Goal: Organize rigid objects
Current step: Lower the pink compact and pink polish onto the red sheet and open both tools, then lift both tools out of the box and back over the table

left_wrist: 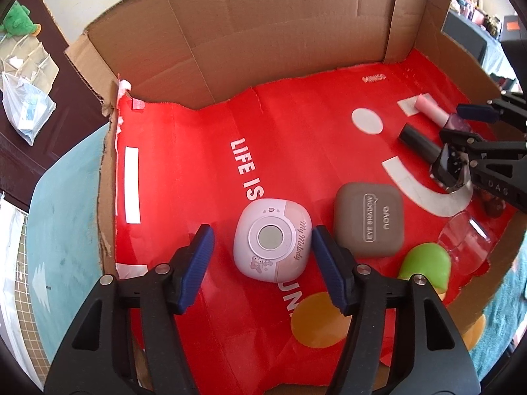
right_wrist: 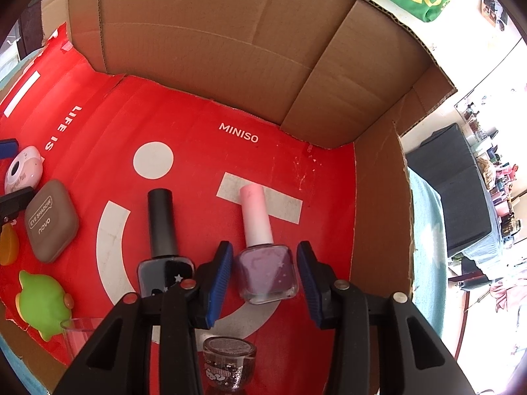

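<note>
A flattened cardboard box (left_wrist: 263, 33) with a red printed liner (left_wrist: 197, 171) is lying on a teal-covered desk (left_wrist: 66, 217), its brown flaps standing up at the back and right. Resting directly on the red liner: a pale pink compact (left_wrist: 272, 241), a grey eye-shadow case (left_wrist: 369, 220) just beside it, a green toy (right_wrist: 42, 306), a clear cup (left_wrist: 467, 243) lying on its side, a black-capped polish bottle (right_wrist: 161, 240), a pink-capped lilac polish bottle (right_wrist: 263, 256) and a glitter jar (right_wrist: 229, 362).

Beside the black polish bottle (right_wrist: 161, 250), the glitter jar (right_wrist: 229, 362) runs off the bottom edge, the clear cup (right_wrist: 76, 332) hides behind the right gripper (right_wrist: 265, 278), and shelf clutter is blurred.
</note>
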### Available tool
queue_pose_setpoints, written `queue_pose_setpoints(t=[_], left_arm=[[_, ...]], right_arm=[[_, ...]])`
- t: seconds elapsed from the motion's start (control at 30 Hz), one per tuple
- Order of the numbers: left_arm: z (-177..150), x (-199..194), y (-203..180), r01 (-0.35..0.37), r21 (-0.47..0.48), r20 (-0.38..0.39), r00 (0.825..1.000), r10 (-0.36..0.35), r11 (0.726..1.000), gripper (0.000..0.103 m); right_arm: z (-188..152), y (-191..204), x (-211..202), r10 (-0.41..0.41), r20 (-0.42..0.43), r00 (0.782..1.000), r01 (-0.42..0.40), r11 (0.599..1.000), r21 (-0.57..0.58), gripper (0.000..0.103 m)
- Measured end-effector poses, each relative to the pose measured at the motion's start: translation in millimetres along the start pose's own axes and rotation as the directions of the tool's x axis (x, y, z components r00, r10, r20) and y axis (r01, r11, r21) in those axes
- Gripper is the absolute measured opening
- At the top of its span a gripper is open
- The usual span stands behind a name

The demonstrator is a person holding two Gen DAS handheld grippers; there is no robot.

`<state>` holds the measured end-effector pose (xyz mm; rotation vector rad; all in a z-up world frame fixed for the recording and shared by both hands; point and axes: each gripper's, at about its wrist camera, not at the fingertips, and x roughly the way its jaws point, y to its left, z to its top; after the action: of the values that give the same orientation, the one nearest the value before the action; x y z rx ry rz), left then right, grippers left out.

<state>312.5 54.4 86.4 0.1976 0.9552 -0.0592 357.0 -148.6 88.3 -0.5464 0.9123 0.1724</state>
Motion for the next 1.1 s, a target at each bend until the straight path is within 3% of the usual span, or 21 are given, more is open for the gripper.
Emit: queue_pose_setpoints(t=[0.1,0.2,0.37,0.53,0.73,0.93,1.1], left_arm=[[-3,-13,5,0.008,-0.014,0.031,0.999,-0.008,1.0,0.06],[-9,-31,10,0.029,-0.037,0.076,0.997,-0.026,0.999,0.068],[-24,-66,18,0.059,-0.079,0.167,0.985,-0.045,0.995,0.073],[-39,-106,12,0.068,-0.096,0.274,0.961,-0.039,0.993,0.08],[-69,-147,0,0.082,-0.124,0.411,0.911,-0.024,0.989,0.092],[-102,-173,-21,0.09,-0.114,0.511,0.859,-0.019,0.989,0.095],[-137,-190,-41,0.117,-0.127,0.59,0.807,-0.02,0.985,0.099]], right_arm=[[-1,-2,-8,0.009,0.015,1.0,-0.009,1.0,0.007,0.045],[-3,-3,-23,-0.007,0.05,0.999,0.007,1.0,0.007,0.058],[-13,-10,-60,0.011,0.135,0.991,-0.015,0.999,0.031,0.06],[-32,-16,-109,0.044,0.267,0.963,-0.059,0.997,0.049,0.081],[-69,-17,-164,0.075,0.41,0.909,-0.113,0.991,0.07,0.095],[-122,-14,-208,0.072,0.522,0.85,-0.151,0.982,0.11,0.103],[-174,-9,-229,0.054,0.596,0.801,-0.189,0.968,0.167,0.103]])
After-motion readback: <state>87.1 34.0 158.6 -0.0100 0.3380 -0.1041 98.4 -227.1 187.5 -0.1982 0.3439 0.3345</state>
